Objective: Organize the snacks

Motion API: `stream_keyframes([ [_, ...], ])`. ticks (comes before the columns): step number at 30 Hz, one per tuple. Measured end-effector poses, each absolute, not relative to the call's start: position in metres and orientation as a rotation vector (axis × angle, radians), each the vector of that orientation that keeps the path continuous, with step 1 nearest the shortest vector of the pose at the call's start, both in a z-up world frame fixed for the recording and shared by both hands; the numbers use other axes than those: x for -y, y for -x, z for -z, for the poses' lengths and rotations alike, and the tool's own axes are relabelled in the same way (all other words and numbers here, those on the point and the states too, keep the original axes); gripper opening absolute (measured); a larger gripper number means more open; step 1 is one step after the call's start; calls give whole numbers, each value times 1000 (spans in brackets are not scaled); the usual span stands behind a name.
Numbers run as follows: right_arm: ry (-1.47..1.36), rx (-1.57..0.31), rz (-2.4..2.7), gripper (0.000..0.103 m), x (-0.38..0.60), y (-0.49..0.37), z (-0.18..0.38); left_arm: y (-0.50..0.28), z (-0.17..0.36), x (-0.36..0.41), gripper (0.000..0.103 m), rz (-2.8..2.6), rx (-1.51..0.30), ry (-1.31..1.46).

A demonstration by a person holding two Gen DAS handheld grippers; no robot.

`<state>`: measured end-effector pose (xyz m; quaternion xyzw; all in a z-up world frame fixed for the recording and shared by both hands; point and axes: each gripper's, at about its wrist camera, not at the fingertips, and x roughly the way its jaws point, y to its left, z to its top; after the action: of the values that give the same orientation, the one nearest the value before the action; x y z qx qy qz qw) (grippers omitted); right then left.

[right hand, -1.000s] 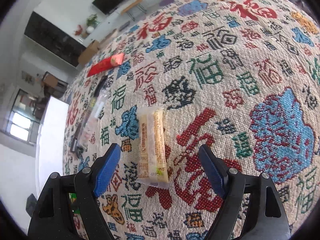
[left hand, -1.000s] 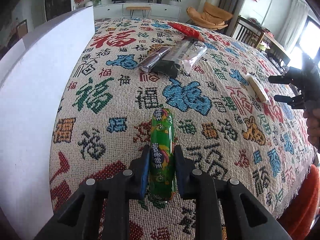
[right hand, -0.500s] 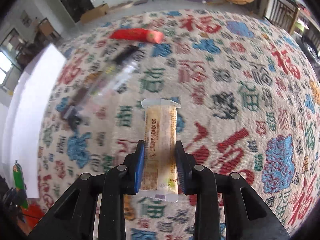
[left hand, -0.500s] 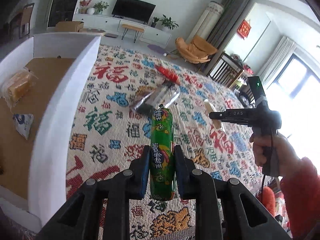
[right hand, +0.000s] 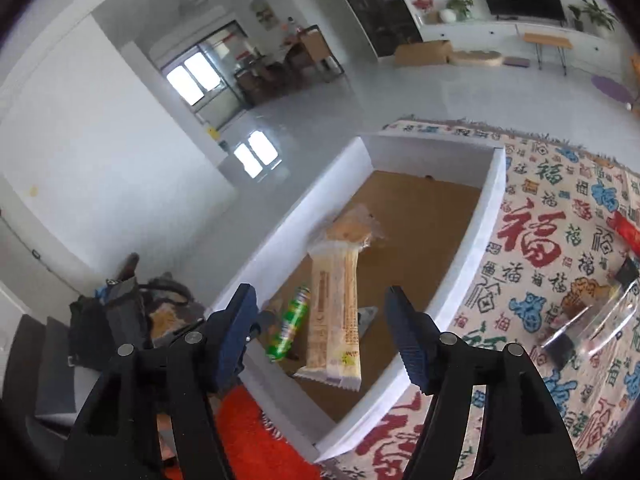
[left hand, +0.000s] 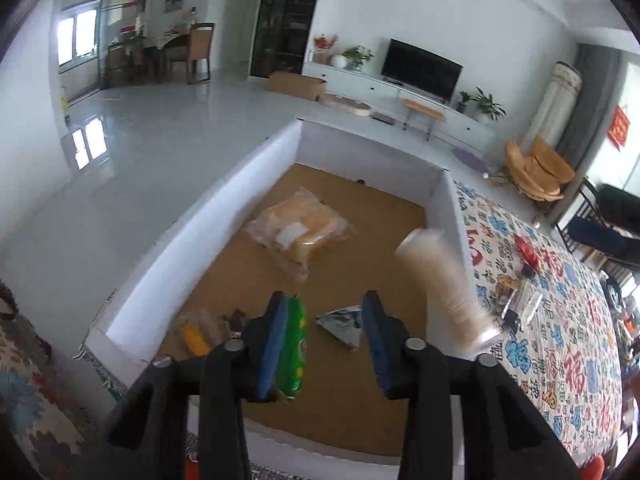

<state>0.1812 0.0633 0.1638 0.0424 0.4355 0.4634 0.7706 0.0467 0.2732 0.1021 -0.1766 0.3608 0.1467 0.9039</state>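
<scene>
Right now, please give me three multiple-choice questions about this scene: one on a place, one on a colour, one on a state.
1. Over what is the beige snack bar?
A. the patterned cloth
B. the white box
C. the floor

2. What colour is the wrapper beside the left gripper's finger?
A. green
B. red
C. blue

3. How do the right gripper's jaws stand?
A. pressed on the bar
B. shut and empty
C. apart, clear of the bar

Answers: 1 B, the box's brown bottom lies behind it. 2 A, the green sausage shows there. 3 C, they are opening, with gaps on both sides.
</scene>
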Motion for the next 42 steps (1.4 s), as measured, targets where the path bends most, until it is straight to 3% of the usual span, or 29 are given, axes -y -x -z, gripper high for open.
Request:
stream_keyframes([
  [2, -82, -923, -1003, 69, -57, -177, -159, -37, -101, -276, 82, -333, -705, 386],
  [3, -65, -903, -977, 69, -48, -178, -156, -35, -99, -272, 85, -334, -689, 395],
  [10, 112, -909, -590, 73, 68, -215, -68, -60, -98, -160, 87, -20, -729, 326],
  [14, 150, -955, -330, 73, 164, -225, -4, -75, -86, -66, 99, 214, -776, 257],
  [21, 97, -918, -114, 73, 267, -213, 37, -115, -1, 40, 99, 278, -943, 69],
  [28, 64, -897, -96, 78, 280, -208, 45, -156, 49, 22, 99, 110, -973, -31],
  [42, 63, -904, -83, 86, 280, -207, 50, -160, 57, 17, 103, 85, -940, -30],
])
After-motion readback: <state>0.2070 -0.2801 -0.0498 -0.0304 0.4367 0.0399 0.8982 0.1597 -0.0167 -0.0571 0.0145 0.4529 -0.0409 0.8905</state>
